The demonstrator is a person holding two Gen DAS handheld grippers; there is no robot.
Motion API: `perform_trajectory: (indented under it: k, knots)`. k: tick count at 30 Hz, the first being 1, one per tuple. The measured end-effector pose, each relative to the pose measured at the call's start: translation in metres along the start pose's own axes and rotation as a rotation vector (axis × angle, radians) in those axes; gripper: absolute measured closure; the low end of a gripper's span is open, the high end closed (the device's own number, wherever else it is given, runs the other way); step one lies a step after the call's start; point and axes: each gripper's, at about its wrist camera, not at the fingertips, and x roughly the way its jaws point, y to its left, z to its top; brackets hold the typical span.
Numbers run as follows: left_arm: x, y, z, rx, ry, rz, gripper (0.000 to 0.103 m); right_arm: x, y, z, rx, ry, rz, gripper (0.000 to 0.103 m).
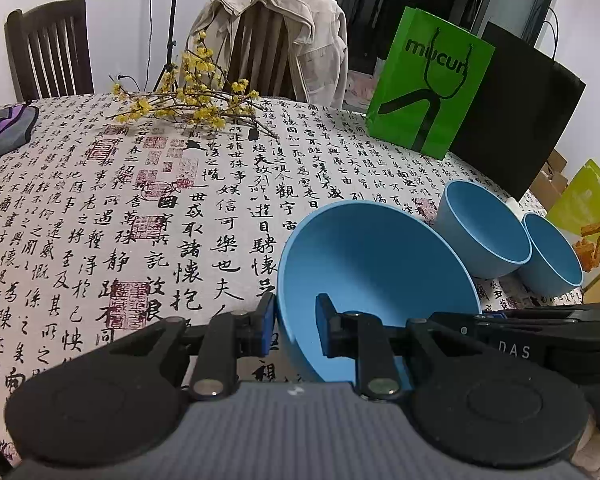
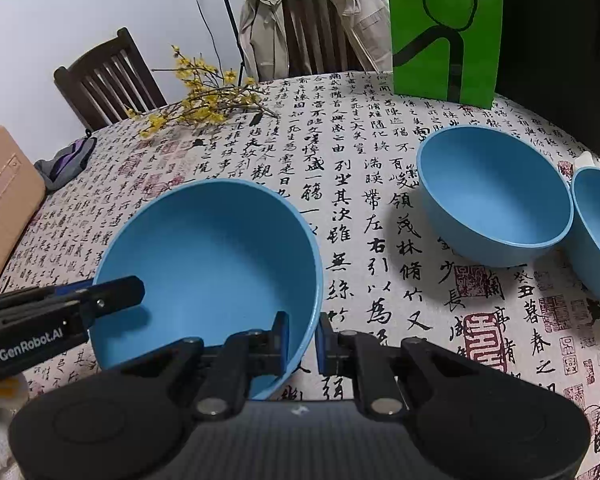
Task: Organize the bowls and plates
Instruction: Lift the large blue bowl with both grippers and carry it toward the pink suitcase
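A large blue bowl (image 1: 380,268) (image 2: 208,248) is held at its rim from two sides. My left gripper (image 1: 295,320) is shut on the rim's left wall, one blue pad inside and one outside. My right gripper (image 2: 302,340) is shut on the opposite wall in the same way. Each gripper also shows in the other's view: the right gripper (image 1: 496,316) at the bowl's right rim, the left gripper (image 2: 134,289) at its left rim. Two smaller blue bowls (image 1: 484,228) (image 1: 552,256) stand side by side on the tablecloth (image 1: 140,208) to the right, also seen in the right wrist view (image 2: 492,196) (image 2: 596,232).
A green paper bag (image 1: 428,84) and a black bag (image 1: 520,120) stand at the table's far right. Yellow flowering branches (image 1: 188,100) lie at the back. A grey and purple cloth (image 1: 4,128) and a pink case (image 2: 4,200) sit at the left. Chairs, one with a jacket (image 1: 276,28), stand behind.
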Motion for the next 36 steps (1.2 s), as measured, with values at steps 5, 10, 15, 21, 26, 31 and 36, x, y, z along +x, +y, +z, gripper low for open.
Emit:
perform_trajectory:
  k: [5,10,15,21,26,31,36]
  knots:
    - [-0.01,0.002,-0.002,-0.002,-0.017,0.001,0.081,-0.008,0.006,-0.003,-0.009,-0.011,0.0,0.09]
    - [-0.021,0.005,-0.005,-0.006,-0.035,0.003,0.081,-0.015,0.013,-0.005,-0.02,-0.022,0.003,0.09]
    - [-0.032,0.007,-0.008,-0.009,-0.052,0.006,0.081,-0.022,0.019,-0.008,-0.031,-0.028,0.007,0.09]
    - [-0.045,0.011,-0.012,-0.016,-0.068,0.01,0.081,-0.03,0.026,-0.011,-0.038,-0.037,0.021,0.09]
    - [-0.054,0.018,-0.017,-0.028,-0.073,0.017,0.081,-0.031,0.036,-0.017,-0.05,-0.025,0.031,0.09]
    - [-0.067,0.025,-0.023,-0.042,-0.095,0.025,0.081,-0.033,0.046,-0.022,-0.062,-0.023,0.041,0.09]
    - [-0.074,0.033,-0.028,-0.052,-0.101,0.034,0.081,-0.036,0.057,-0.026,-0.075,-0.025,0.047,0.09]
